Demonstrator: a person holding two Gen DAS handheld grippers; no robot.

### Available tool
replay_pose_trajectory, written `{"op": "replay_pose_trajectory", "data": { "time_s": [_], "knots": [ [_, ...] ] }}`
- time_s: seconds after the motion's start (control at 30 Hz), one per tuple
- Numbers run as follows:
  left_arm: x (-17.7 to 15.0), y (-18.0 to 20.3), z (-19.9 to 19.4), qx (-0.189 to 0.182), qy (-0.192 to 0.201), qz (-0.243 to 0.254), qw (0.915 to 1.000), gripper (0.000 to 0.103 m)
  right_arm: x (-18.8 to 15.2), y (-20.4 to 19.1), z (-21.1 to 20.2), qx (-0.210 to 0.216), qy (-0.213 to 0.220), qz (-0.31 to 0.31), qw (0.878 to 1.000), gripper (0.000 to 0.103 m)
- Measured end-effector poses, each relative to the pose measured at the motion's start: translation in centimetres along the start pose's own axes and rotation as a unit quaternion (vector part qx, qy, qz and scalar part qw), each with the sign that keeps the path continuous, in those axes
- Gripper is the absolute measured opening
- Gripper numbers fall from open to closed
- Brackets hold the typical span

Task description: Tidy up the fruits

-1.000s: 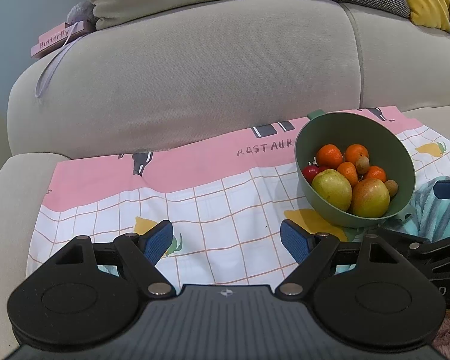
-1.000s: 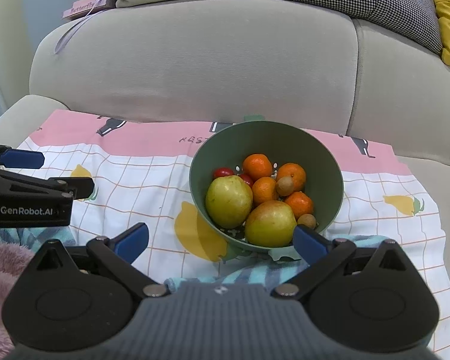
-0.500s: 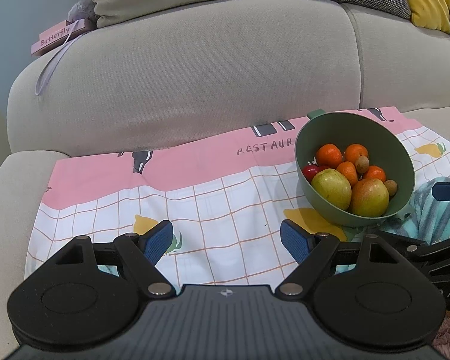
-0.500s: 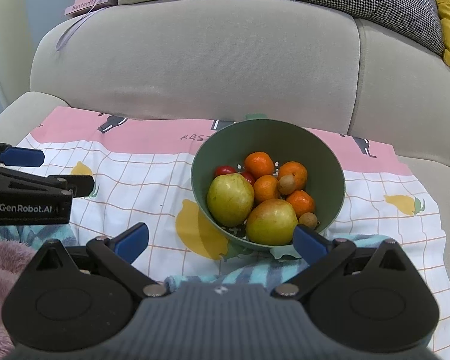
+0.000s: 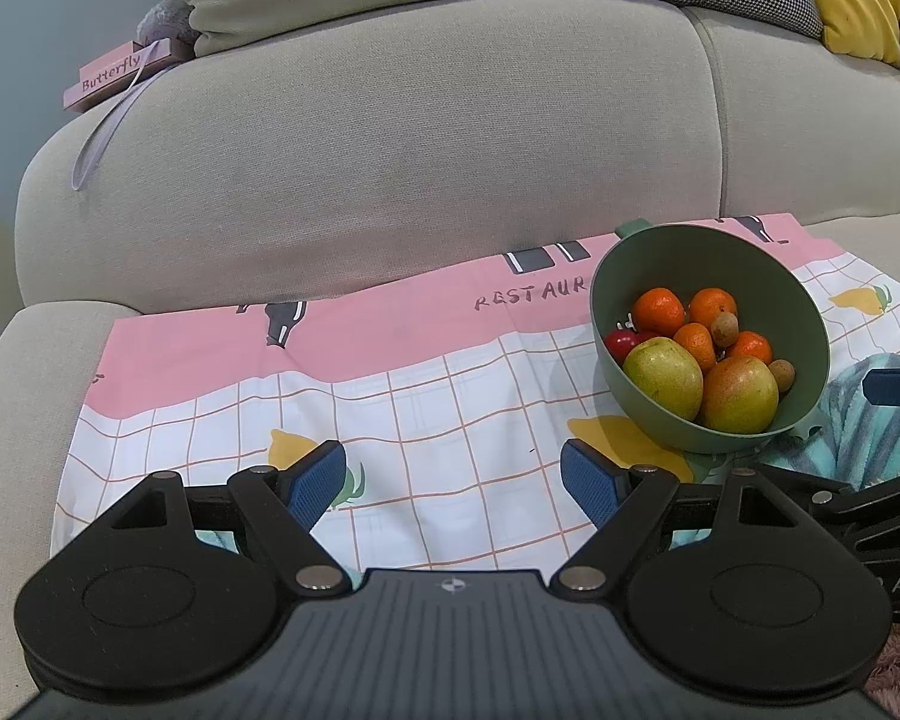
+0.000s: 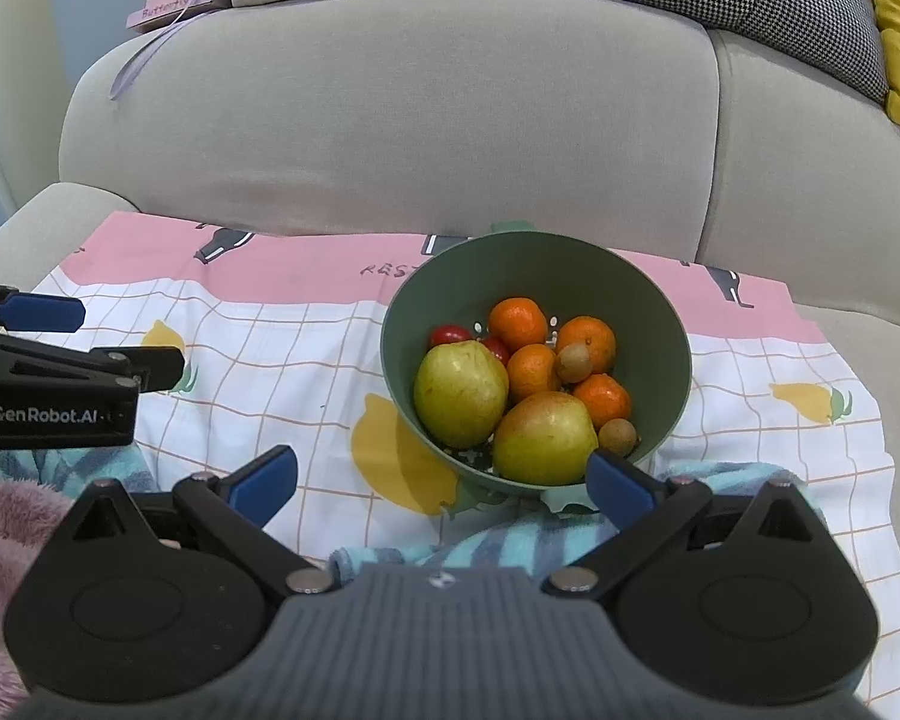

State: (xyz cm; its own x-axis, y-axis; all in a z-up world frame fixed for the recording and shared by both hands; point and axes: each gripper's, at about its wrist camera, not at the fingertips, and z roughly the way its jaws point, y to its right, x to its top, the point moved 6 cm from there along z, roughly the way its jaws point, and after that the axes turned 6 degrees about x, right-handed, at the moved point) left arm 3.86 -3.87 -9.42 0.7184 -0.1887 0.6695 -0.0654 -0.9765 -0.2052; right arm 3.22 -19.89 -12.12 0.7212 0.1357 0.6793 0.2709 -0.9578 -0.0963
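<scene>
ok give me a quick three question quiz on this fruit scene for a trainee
1. True or false: the right gripper is shut on a fruit.
2. How many oranges lie in the green bowl? A) two B) four C) six
3. What does the bowl rest on?

Key
1. False: both it and the left gripper are open and empty.
2. B.
3. Mostly the checked cloth on the sofa; its near edge meets the striped towel.
</scene>
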Motion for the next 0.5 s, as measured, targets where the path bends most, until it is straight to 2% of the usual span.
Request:
{"op": "replay_pose_trajectory", "data": {
  "time_s": [0.5],
  "knots": [
    [0.08,-0.24,-0.29,-0.005,0.002,-0.016,0.9999,0.095,-0.14,0.01,0.02,0.0,-0.003,0.003,1.0,0.099]
  ]
}}
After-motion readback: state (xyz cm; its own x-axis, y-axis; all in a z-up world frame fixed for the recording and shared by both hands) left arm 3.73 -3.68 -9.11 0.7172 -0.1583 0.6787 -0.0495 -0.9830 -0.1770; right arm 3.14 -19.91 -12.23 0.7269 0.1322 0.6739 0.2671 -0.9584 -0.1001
